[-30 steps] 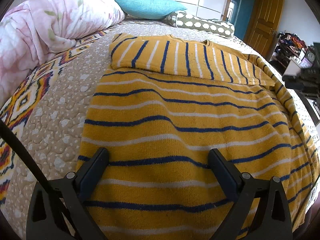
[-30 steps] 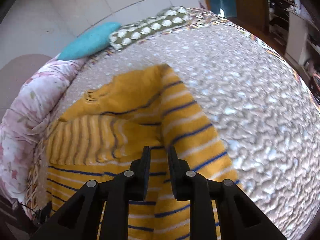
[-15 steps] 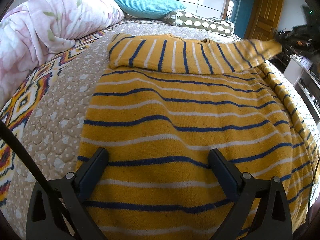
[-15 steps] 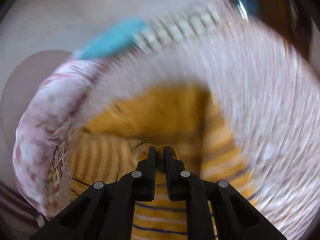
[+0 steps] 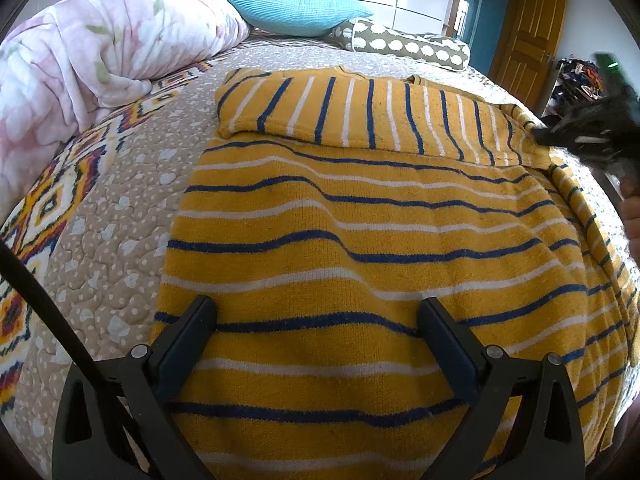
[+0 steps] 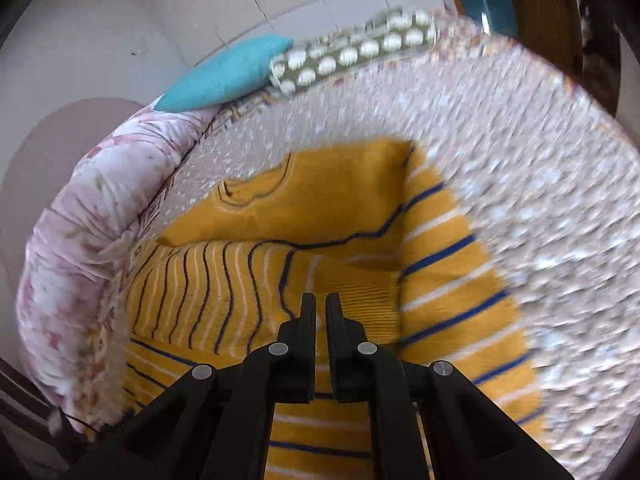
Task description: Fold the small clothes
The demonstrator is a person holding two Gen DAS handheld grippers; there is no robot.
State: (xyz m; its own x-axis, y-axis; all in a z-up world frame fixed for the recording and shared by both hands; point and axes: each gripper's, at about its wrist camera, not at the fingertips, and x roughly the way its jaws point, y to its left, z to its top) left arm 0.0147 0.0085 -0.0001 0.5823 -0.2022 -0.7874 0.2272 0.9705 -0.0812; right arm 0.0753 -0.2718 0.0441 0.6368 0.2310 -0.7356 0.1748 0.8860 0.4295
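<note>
A yellow sweater (image 5: 360, 216) with blue and white stripes lies flat on the bed. One sleeve (image 5: 360, 116) is folded across its upper part. My left gripper (image 5: 316, 316) is open and hovers over the sweater's lower hem. My right gripper (image 6: 320, 308) is shut on the ribbed cuff (image 6: 360, 292) of the folded sleeve and shows at the right edge of the left wrist view (image 5: 540, 136). In the right wrist view the sweater (image 6: 440, 280) lies below, neckline (image 6: 256, 196) towards the pillows.
The bed has a beige quilted cover (image 5: 120, 208). A pink floral duvet (image 5: 92, 60) is bunched at the left. A teal pillow (image 5: 296, 10) and a dotted bolster (image 5: 408, 46) lie at the head. A wooden door (image 5: 528, 36) and cluttered shelves stand beyond at right.
My right gripper closed on the sleeve cuff, lifted it and carried it across the sweater. The left gripper has stayed still and open.
</note>
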